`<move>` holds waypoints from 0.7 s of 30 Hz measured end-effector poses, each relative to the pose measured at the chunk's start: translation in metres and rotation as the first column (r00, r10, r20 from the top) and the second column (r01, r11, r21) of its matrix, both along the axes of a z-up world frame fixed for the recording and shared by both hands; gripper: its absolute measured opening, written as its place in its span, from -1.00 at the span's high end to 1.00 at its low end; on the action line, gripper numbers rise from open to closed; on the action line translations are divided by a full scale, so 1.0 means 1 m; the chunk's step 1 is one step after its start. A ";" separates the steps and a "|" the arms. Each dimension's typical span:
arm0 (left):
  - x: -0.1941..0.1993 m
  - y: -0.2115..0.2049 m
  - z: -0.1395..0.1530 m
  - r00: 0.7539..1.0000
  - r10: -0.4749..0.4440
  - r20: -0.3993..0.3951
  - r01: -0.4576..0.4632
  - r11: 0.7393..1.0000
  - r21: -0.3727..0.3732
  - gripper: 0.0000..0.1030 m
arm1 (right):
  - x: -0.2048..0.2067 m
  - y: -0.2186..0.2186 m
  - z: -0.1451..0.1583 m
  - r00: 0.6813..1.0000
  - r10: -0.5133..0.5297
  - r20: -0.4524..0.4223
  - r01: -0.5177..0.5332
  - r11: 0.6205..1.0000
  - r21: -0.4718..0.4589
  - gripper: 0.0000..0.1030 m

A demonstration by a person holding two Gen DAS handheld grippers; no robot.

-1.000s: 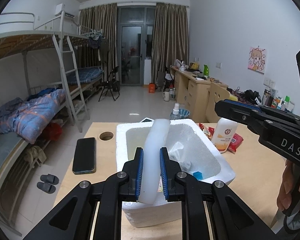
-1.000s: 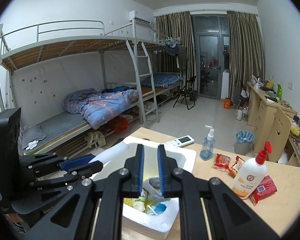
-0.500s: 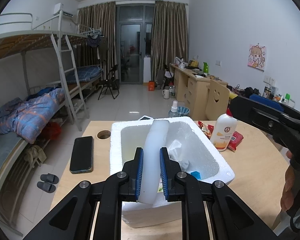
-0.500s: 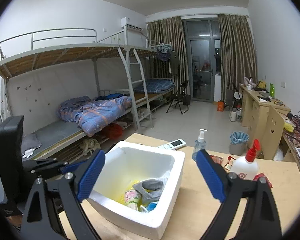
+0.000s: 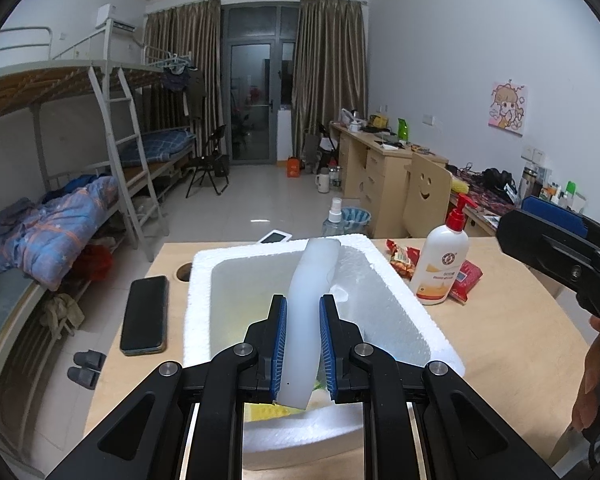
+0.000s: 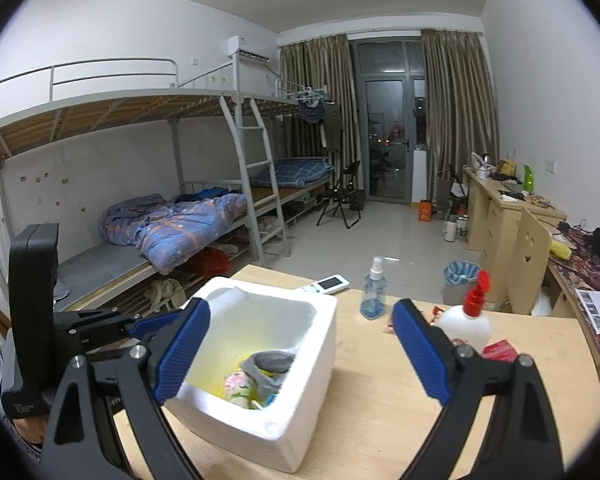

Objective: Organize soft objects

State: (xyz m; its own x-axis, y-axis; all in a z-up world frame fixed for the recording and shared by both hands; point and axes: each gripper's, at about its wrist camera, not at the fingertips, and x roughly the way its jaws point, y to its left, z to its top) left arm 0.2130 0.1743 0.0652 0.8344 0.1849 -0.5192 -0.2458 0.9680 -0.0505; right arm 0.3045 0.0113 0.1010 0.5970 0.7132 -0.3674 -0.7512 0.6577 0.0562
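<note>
A white foam box (image 5: 404,312) stands on the wooden table; it also shows in the right wrist view (image 6: 308,344), holding a grey soft item (image 6: 274,362) and small colourful things. My left gripper (image 5: 303,344) is shut on a long white foam strip (image 5: 312,288) that reaches over the box's inside. My right gripper (image 6: 300,352) is open wide and empty, above and in front of the box. It shows at the right edge of the left wrist view (image 5: 560,240).
A black phone (image 5: 145,314) lies left of the box. A white pump bottle (image 5: 440,264) and red snack packets (image 5: 466,280) lie to its right. A spray bottle (image 6: 374,292) and a remote (image 6: 326,283) sit at the table's far edge.
My right gripper has opened wide and drawn back from the box. My left gripper keeps its hold on the foam strip and has risen slightly over the box.
</note>
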 end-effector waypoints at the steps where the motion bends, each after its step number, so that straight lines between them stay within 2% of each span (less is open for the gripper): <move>1: 0.001 0.000 -0.001 1.000 -0.002 0.000 0.002 1.000 0.001 0.65 | 0.001 -0.003 0.000 1.000 -0.010 0.000 0.010 1.000 0.000 -0.85; 5: 0.006 -0.001 -0.002 1.000 -0.005 0.000 0.005 1.000 0.008 0.64 | 0.004 -0.009 -0.003 0.999 -0.032 -0.006 0.032 0.999 0.006 -0.85; 7: 0.008 -0.001 -0.002 1.000 0.006 -0.001 -0.006 1.000 0.019 0.54 | 0.006 -0.011 -0.004 0.999 -0.039 -0.009 0.040 0.999 0.007 -0.85; 11: 0.011 0.000 -0.003 1.000 0.025 0.000 -0.025 1.000 0.014 0.50 | 0.009 -0.012 -0.005 0.999 -0.052 -0.014 0.052 0.999 0.007 -0.85; 12: 0.012 0.001 -0.003 0.999 0.035 -0.004 -0.035 0.999 0.017 0.36 | 0.009 -0.012 -0.005 0.998 -0.055 -0.014 0.055 0.998 0.007 -0.85; 13: 0.013 0.001 -0.003 0.999 0.047 -0.007 -0.046 0.999 0.023 0.00 | 0.010 -0.013 -0.006 0.998 -0.056 -0.016 0.056 0.998 0.006 -0.85; 14: 0.013 0.001 -0.003 0.998 0.058 -0.004 -0.058 0.998 0.027 -0.23 | 0.010 -0.013 -0.006 0.998 -0.058 -0.018 0.058 0.998 0.005 -0.85; 15: 0.011 0.001 -0.002 0.998 0.067 0.010 -0.067 0.997 0.033 -0.66 | 0.011 -0.014 -0.006 0.998 -0.061 -0.018 0.061 0.998 0.006 -0.85; 16: 0.009 -0.001 0.000 0.997 0.075 0.028 -0.076 0.996 0.038 -0.89 | 0.011 -0.015 -0.006 0.998 -0.060 -0.018 0.061 0.998 0.008 -0.85; 18: 0.004 -0.002 0.003 0.994 0.093 0.056 -0.096 0.994 0.049 -0.94 | 0.011 -0.017 -0.006 0.998 -0.063 -0.016 0.063 0.998 0.015 -0.85; 21: 0.004 0.000 0.004 0.994 0.095 0.047 -0.098 0.994 0.052 -0.94 | 0.012 -0.021 -0.006 0.998 -0.065 -0.025 0.065 0.997 0.027 -0.85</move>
